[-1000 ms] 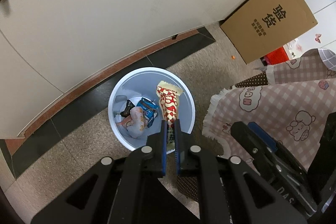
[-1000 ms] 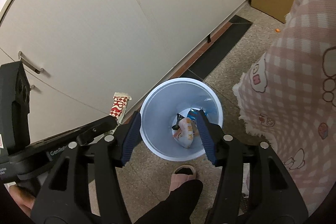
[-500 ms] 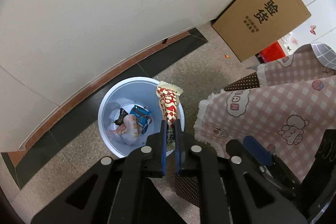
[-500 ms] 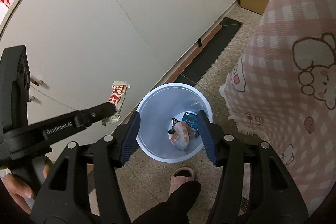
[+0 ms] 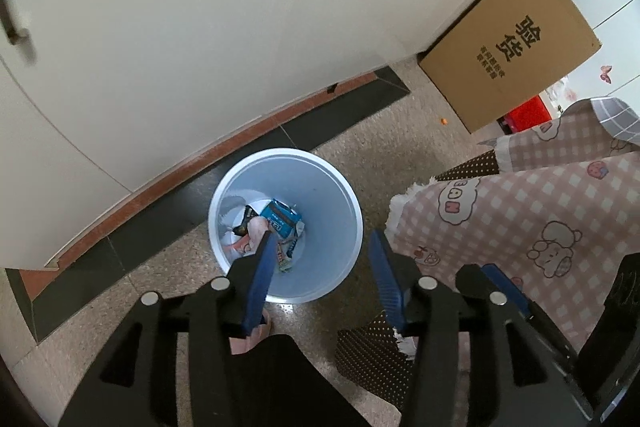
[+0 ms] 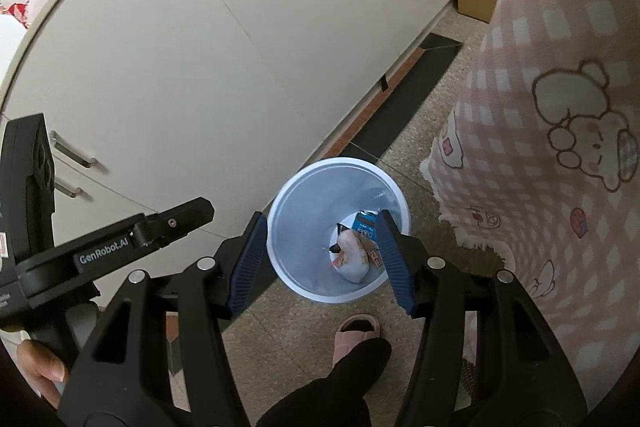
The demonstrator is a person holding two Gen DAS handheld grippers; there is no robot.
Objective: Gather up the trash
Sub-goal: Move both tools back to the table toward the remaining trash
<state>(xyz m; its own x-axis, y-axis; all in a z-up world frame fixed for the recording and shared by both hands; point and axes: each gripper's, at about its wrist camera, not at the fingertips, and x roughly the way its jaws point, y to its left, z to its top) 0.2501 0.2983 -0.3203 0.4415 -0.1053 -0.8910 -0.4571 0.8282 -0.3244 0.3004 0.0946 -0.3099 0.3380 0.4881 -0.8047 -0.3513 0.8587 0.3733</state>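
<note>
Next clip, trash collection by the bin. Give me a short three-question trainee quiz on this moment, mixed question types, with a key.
1. True or false: the left gripper grips a wrapper.
2. Multiple choice: the white bin stands on the floor beside A) a cardboard box, B) a pink checked cloth, C) a chair.
3. Fill in: the blue carton lies ___ the bin.

Key: 1 false, its jaws have just been opening and nothing is between its fingers. 2 B. 3 inside.
</note>
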